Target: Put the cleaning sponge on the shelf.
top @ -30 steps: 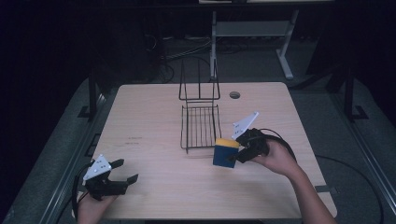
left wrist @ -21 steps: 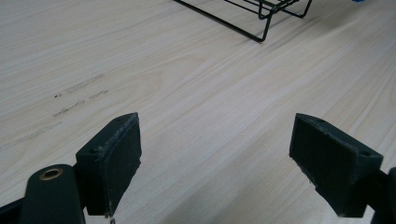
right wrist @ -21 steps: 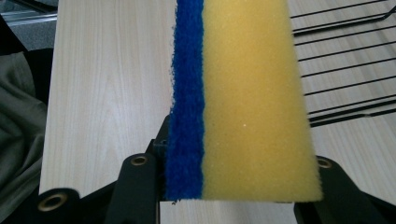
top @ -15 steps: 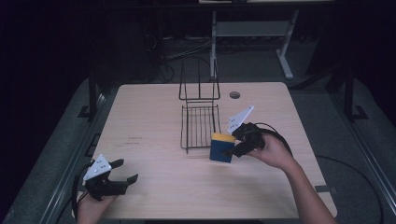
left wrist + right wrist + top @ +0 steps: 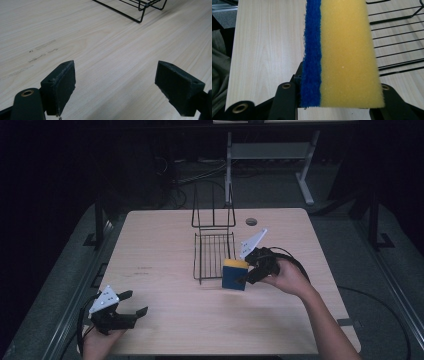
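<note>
Yellow foam backed with a blue scouring layer made up the one rectangular sponge (image 5: 235,274) we saw, clamped on edge in the right gripper (image 5: 248,272) just beside the black wire dish rack (image 5: 213,251), near its right front corner. We judged it was held upright so it could slot between the rack's wires. Our left gripper (image 5: 135,306) rested spread wide and empty near the front left corner of the pale wooden table (image 5: 165,235), presumably kept clear. We counted one sponge, one rack, two grippers.

One sponge (image 5: 235,274), one black wire rack (image 5: 212,247) and two tongs, the left tongs (image 5: 134,304) and the right tongs (image 5: 244,272), are at one wooden worktop (image 5: 165,240).
</note>
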`<state>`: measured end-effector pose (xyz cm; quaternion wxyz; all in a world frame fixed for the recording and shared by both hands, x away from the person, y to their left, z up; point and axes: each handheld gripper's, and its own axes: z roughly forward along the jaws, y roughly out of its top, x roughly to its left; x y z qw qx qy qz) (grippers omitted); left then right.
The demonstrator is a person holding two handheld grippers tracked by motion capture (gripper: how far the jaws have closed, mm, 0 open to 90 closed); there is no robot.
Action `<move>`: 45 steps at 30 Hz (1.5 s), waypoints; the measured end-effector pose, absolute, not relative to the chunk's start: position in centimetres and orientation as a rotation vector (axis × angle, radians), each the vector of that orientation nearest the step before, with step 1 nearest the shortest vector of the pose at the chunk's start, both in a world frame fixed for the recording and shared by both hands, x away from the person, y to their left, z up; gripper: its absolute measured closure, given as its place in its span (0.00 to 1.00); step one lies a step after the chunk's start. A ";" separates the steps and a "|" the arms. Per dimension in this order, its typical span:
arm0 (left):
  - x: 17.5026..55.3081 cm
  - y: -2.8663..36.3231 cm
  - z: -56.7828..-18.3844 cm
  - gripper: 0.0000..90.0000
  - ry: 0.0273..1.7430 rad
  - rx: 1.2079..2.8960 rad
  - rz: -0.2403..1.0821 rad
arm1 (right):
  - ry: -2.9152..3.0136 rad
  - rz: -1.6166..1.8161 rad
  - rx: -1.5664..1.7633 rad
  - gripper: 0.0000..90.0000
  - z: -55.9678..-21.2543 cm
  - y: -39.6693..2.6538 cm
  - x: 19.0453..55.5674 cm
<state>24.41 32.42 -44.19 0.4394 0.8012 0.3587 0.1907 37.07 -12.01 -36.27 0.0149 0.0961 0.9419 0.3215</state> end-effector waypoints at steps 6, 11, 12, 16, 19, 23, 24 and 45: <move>24.4 32.4 -44.2 0.18 0.890 1.990 0.474 | 2.930 0.999 0.300 0.62 -35.8 -11.6 37.8; 24.4 32.4 -44.2 0.18 0.890 1.990 0.473 | 2.927 0.997 0.298 0.62 -35.6 -11.5 38.3; 24.4 32.4 -44.2 0.18 0.889 1.990 0.473 | 2.926 1.001 0.302 0.62 -35.5 -11.4 38.6; 24.4 32.4 -44.2 0.18 0.889 1.990 0.474 | 2.927 1.006 0.300 0.62 -35.5 -11.3 39.0; 24.4 32.4 -44.2 0.18 0.890 1.989 0.472 | 2.927 1.008 0.316 0.62 -35.7 -11.3 39.5; 24.4 32.4 -44.2 0.18 0.889 1.991 0.473 | 2.920 1.012 0.325 0.62 -35.6 -11.3 40.1; 24.4 32.4 -44.2 0.18 0.889 1.991 0.473 | 2.920 1.012 0.325 0.62 -35.6 -11.3 40.1; 24.5 32.4 -44.2 0.18 0.888 1.990 0.471 | 2.896 1.040 0.375 0.62 -35.1 -11.0 43.4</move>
